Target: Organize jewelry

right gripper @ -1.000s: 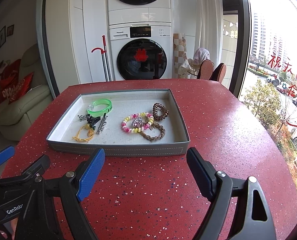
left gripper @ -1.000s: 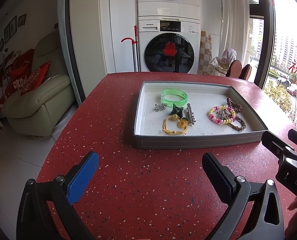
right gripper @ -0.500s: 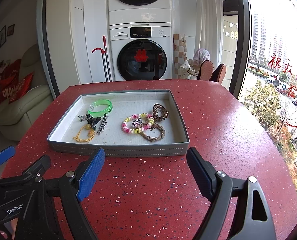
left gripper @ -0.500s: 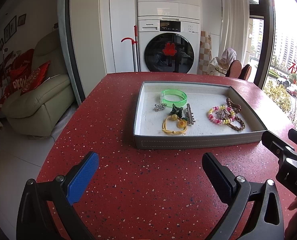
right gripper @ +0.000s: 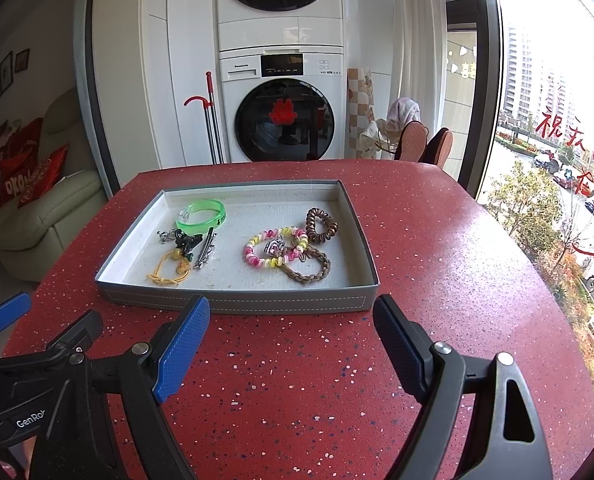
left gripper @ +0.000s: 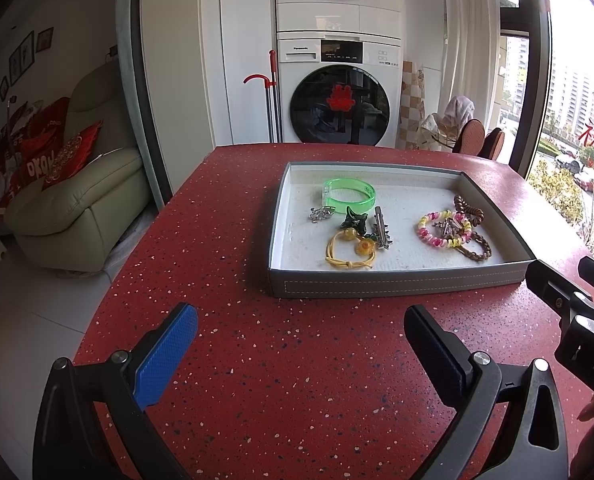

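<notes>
Claws came first: you held your left claw [left gripper: 301, 332] and right claw [right gripper: 291, 326] spread wide and empty above the red tabletop [right gripper: 437, 248], just short of the grey tray [right gripper: 237, 300], likely poised to choose a piece. Inside lay the jewelry in two loose clusters: a green bangle [right gripper: 201, 214], yellow cord [right gripper: 169, 272] and clips leftward, a beaded bracelet [right gripper: 275, 246] overlapping brown bands rightward.

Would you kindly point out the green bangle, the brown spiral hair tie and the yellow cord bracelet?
green bangle [right gripper: 207, 216]: right wrist view, front of band.
brown spiral hair tie [right gripper: 321, 225]: right wrist view, coil's right side.
yellow cord bracelet [left gripper: 347, 261]: left wrist view, near cord.
</notes>
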Demonstrator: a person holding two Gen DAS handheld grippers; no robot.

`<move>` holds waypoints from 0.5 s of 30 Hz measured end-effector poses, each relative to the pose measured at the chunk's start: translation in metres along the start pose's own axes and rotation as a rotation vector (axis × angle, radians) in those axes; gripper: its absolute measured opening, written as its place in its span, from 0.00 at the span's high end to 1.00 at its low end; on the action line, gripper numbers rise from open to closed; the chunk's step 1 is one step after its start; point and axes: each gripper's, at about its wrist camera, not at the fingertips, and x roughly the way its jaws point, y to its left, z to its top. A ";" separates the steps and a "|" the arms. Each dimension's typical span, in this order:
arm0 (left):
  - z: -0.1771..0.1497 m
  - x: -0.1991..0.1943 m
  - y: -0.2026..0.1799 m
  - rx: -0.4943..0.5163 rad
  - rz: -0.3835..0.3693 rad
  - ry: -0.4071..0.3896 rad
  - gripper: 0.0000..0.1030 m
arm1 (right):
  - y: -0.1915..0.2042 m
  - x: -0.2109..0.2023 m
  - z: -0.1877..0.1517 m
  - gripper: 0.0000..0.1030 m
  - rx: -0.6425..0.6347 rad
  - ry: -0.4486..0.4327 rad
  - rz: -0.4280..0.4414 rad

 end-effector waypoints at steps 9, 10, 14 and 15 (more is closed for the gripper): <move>-0.001 0.001 0.000 -0.009 0.000 0.007 0.00 | 0.000 0.000 0.001 0.16 0.000 0.000 0.001; -0.001 0.001 0.001 -0.010 0.001 0.005 0.00 | 0.000 0.000 0.001 0.16 0.000 0.000 0.001; -0.002 0.001 0.001 -0.007 0.003 0.003 0.00 | 0.000 0.000 0.000 0.16 -0.001 0.000 0.001; -0.002 0.001 0.001 -0.008 0.002 0.005 0.00 | 0.000 0.000 0.000 0.16 -0.001 0.000 0.001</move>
